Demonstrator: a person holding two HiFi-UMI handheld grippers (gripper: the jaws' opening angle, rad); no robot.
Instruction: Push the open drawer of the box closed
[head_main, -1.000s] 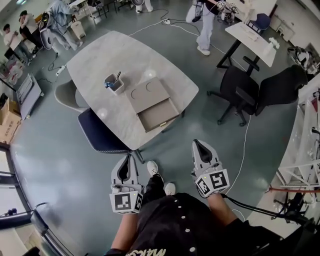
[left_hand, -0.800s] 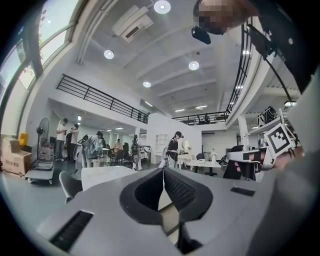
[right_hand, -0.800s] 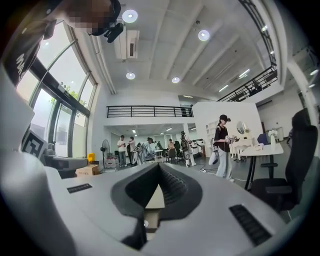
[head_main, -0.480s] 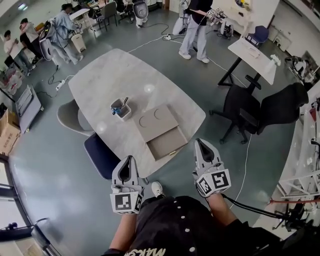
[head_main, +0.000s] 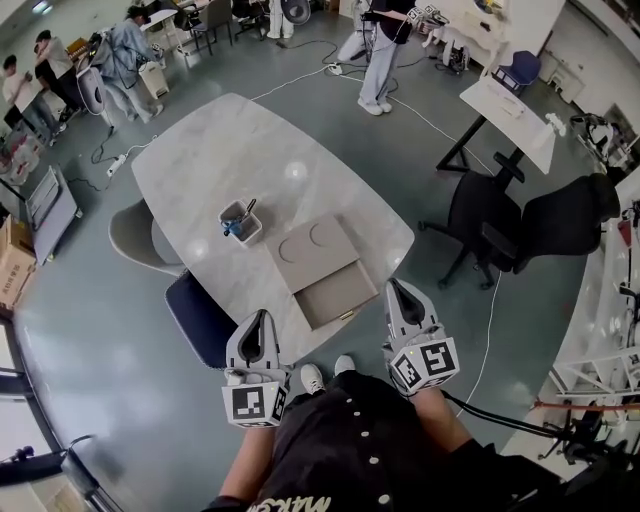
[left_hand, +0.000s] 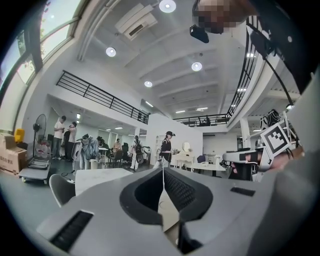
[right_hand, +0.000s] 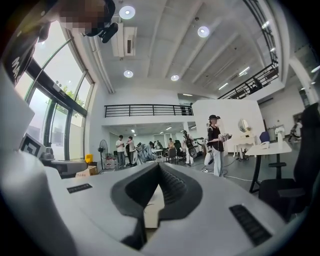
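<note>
Approach stage: left gripper (head_main: 258, 322) and right gripper (head_main: 399, 292), both clenched empty, hang short of the box (head_main: 312, 243); next, press its open drawer (head_main: 337, 294) inward.

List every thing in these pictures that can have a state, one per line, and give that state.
drawer: open, pulled out toward the person, looks empty
box: flat on the table, neither gripper touching it
left gripper: shut, holding nothing
right gripper: shut, holding nothing
pen cup: upright, something standing in it
</note>
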